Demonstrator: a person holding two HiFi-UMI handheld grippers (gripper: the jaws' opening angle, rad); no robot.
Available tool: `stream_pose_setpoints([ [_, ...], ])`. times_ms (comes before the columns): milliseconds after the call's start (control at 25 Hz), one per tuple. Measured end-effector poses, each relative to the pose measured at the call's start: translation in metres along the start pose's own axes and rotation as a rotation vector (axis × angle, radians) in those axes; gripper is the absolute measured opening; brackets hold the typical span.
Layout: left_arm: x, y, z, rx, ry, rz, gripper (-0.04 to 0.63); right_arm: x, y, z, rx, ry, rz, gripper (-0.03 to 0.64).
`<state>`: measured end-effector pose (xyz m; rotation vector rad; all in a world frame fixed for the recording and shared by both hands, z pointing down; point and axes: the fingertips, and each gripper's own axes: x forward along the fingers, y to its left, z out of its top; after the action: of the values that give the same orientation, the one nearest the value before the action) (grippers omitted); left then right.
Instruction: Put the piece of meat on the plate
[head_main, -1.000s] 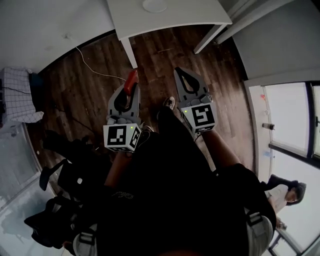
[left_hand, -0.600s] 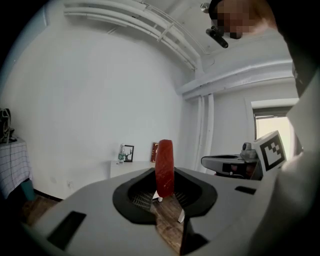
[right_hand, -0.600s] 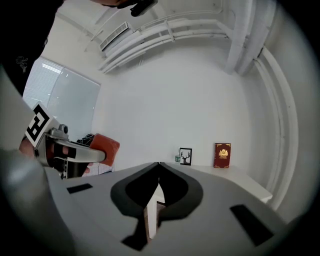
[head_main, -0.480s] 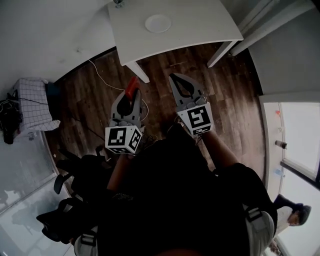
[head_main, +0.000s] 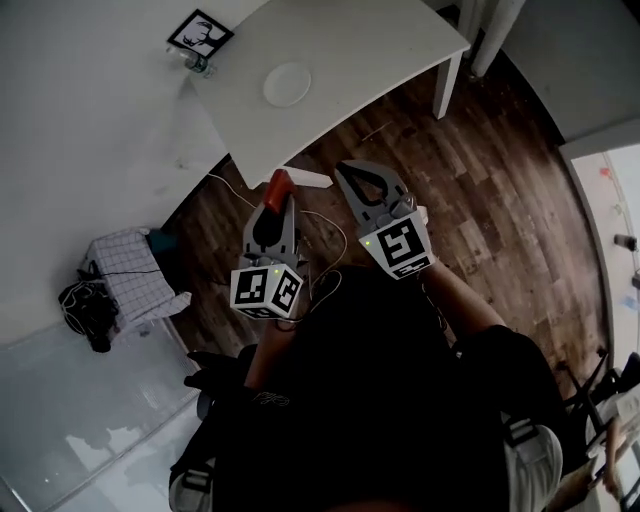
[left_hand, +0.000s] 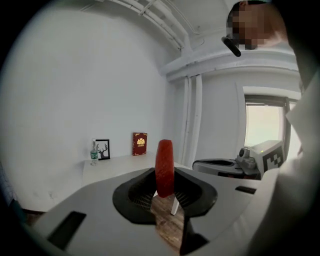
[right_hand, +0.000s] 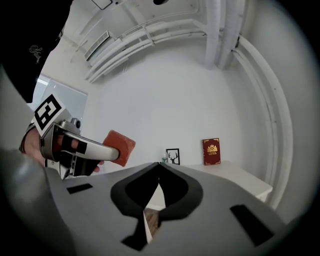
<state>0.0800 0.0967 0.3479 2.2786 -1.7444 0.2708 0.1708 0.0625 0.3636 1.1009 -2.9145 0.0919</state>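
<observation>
The red piece of meat (head_main: 277, 186) is clamped upright between the jaws of my left gripper (head_main: 275, 197), above the wooden floor just short of the white table (head_main: 350, 60). In the left gripper view the meat (left_hand: 164, 167) stands on edge between the pads; in the right gripper view it (right_hand: 119, 147) shows at the left. A white plate (head_main: 287, 84) lies on the table, ahead of both grippers. My right gripper (head_main: 352, 172) is shut and empty, beside the left one, its tips (right_hand: 158, 165) meeting.
A framed deer picture (head_main: 200, 33) and a small bottle (head_main: 199, 65) stand at the table's far left corner, and a red book (left_hand: 139, 144) leans on the wall. A white cable (head_main: 320, 225) runs over the floor. A checked cloth (head_main: 128, 270) lies at the left.
Both grippers have come nearer to the table, and the plate and table now sit larger and closer ahead. The meat stays in the left gripper. The right gripper stays shut.
</observation>
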Motion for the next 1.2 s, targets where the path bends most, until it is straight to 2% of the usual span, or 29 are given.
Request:
stream_pose_setpoints([
  [280,0.028,0.007,-0.014,-0.015,0.027,-0.010,0.087,0.002,-0.019,-0.024,0.050,0.062,-0.024,0.021],
  [560,0.051,0.027,-0.022,-0.047,0.019,-0.041,0.087,0.024,-0.040,-0.028,-0.012,0.115,-0.044,0.021],
  [800,0.080,0.050,-0.012,0.091,0.037,-0.068,0.087,0.062,-0.050,-0.024,-0.022,0.131,-0.039,0.021],
  [920,0.096,0.068,-0.013,0.165,0.065,-0.098,0.087,0.090,-0.050,-0.027,-0.072,0.164,-0.017,0.021],
  [1040,0.114,0.090,-0.021,0.211,0.114,-0.132,0.087,0.117,-0.042,-0.034,-0.160,0.242,0.050,0.021],
  [1120,0.130,0.101,-0.022,0.265,0.143,-0.157,0.087,0.131,-0.039,-0.046,-0.227,0.337,0.122,0.023],
  [1160,0.139,0.106,-0.021,0.319,0.156,-0.172,0.087,0.138,-0.040,-0.051,-0.281,0.386,0.163,0.070],
  [1200,0.148,0.109,-0.018,0.396,0.168,-0.187,0.087,0.146,-0.041,-0.054,-0.368,0.427,0.199,0.168],
])
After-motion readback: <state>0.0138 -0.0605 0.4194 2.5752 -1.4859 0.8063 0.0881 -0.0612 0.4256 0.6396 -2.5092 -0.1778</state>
